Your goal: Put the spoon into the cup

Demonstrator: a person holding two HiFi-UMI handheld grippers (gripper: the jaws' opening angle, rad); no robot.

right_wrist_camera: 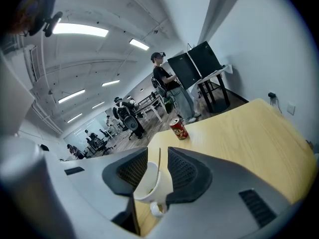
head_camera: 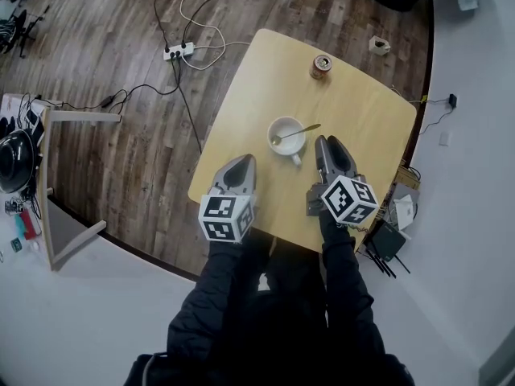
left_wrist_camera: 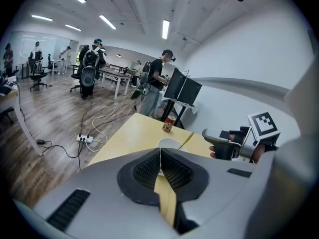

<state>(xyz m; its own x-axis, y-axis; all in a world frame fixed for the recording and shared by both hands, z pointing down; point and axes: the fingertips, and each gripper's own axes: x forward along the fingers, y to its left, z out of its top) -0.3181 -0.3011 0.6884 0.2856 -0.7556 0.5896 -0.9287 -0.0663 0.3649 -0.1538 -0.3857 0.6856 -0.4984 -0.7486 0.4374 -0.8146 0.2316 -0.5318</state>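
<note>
The spoon (head_camera: 296, 132) sits in the white cup (head_camera: 286, 139) on the wooden worktop (head_camera: 362, 111), its handle leaning over the rim. The right claw (head_camera: 328, 141) stands open just beside the cup. The left claw (head_camera: 244, 161) is closed on nothing.

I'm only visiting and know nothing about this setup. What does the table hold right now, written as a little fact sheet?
table: light wood, rounded corners
cup: white, near the middle
spoon: bowl in the cup, handle sticking out over the rim
can: upright, at the far side
left tongs: shut, empty, by the near edge
right tongs: open, holding nothing, close beside the cup
</note>
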